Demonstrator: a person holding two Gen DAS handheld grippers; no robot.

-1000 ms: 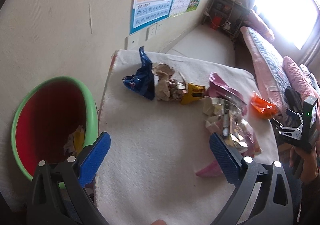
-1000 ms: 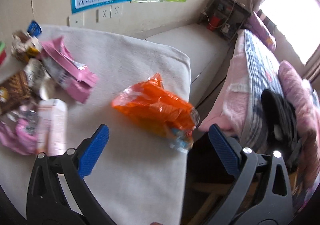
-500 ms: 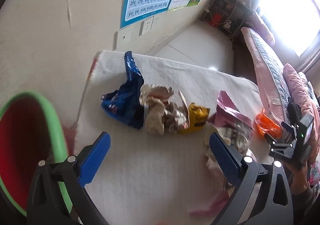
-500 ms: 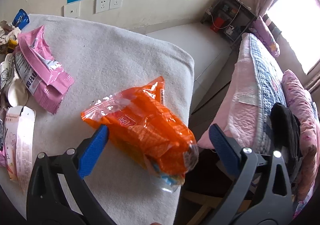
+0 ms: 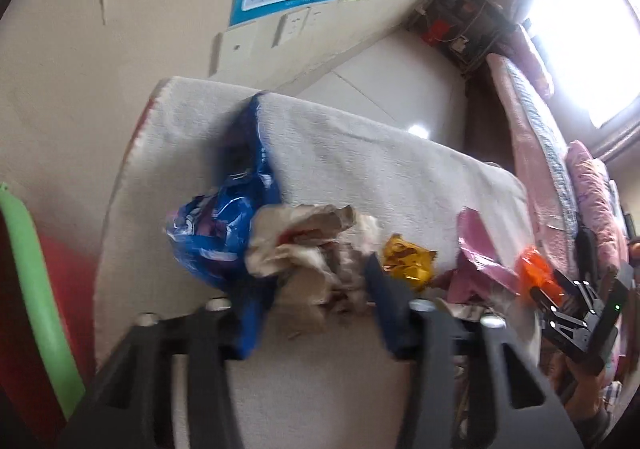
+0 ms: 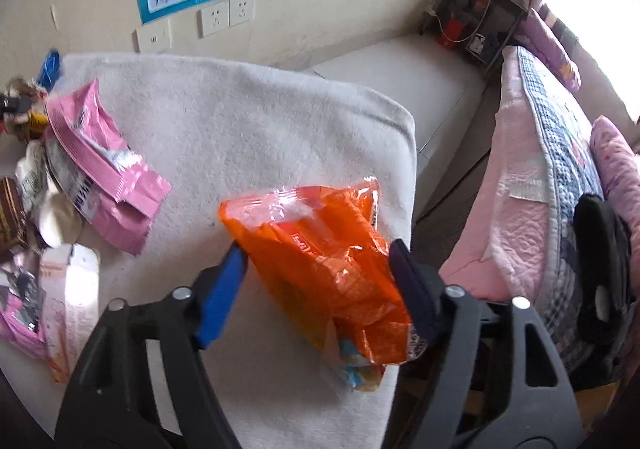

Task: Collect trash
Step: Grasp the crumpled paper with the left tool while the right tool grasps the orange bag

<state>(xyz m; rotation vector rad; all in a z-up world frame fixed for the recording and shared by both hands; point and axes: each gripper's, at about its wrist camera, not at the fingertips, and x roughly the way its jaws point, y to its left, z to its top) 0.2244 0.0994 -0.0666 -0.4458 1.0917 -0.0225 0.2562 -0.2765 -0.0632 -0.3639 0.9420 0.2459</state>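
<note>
Orange plastic fills the middle of the right wrist view: the orange wrapper (image 6: 320, 261) lies at the right edge of the table (image 6: 256, 129), which is covered in a white towel, and the right gripper (image 6: 320, 281) has its blue fingers (image 6: 222, 293) narrowed onto both sides of it, touching the crinkled film. A pink wrapper (image 6: 108, 173) lies toward the table's left edge in this view, with a pale carton (image 6: 72, 289) just beside it near the front.

In the left wrist view, which is blurred, the left gripper (image 5: 312, 309) has its fingers (image 5: 384, 301) drawn in around crumpled brown paper (image 5: 308, 253); whether they actually pinch it I cannot tell. A blue wrapper (image 5: 228, 221) touches the paper on its left, and a yellow wrapper (image 5: 408, 259) lies just to its right. A bin with a green rim (image 5: 36, 289) and red inside stands off the table's left edge.
</note>
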